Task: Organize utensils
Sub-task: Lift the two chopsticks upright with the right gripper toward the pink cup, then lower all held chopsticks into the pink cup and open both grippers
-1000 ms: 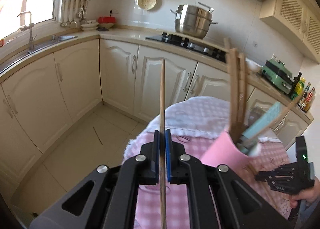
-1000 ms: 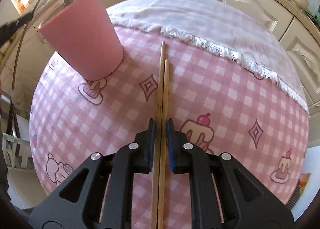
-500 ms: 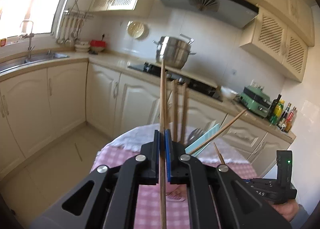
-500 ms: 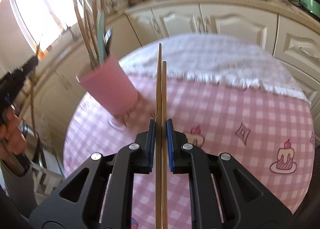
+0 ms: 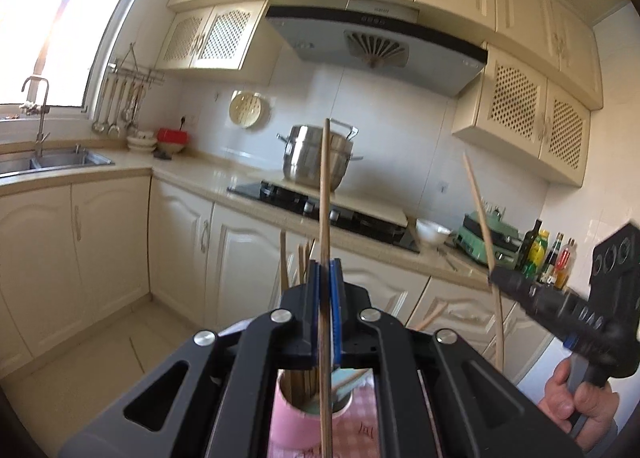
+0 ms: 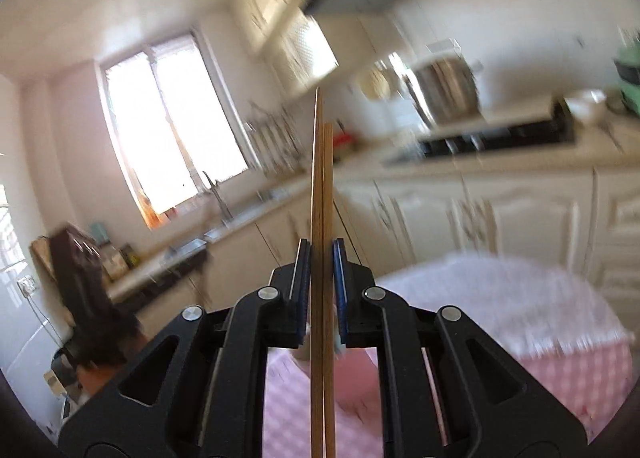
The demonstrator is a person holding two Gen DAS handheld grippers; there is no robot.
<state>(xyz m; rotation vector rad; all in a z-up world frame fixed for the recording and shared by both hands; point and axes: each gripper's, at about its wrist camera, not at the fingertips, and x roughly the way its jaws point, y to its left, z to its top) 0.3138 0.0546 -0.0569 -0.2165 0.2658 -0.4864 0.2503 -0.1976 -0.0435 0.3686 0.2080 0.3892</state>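
My left gripper [image 5: 325, 264] is shut on a single wooden chopstick [image 5: 325, 193] that runs upright through its pads. Just beneath it stands the pink cup [image 5: 304, 416], holding several wooden chopsticks and a teal utensil. My right gripper [image 6: 322, 246] is shut on a pair of wooden chopsticks [image 6: 322, 185] standing upright between the pads; the view is blurred. The pink cup [image 6: 360, 382] shows as a pink blur under its fingers. In the left wrist view the right gripper [image 5: 496, 278] appears at the right, held by a hand, with its chopsticks [image 5: 478, 213] sticking up.
The round table with the pink checked cloth [image 6: 568, 378] lies below both grippers. Behind are cream kitchen cabinets, a counter with a steel pot [image 5: 308, 157] on the hob, a sink [image 5: 52, 161] at the left and bottles [image 5: 548, 254] at the right.
Both grippers rose and tilted up toward level, keeping their chopsticks. The left one came over the pink cup. The right one swung up from the tablecloth to face the kitchen.
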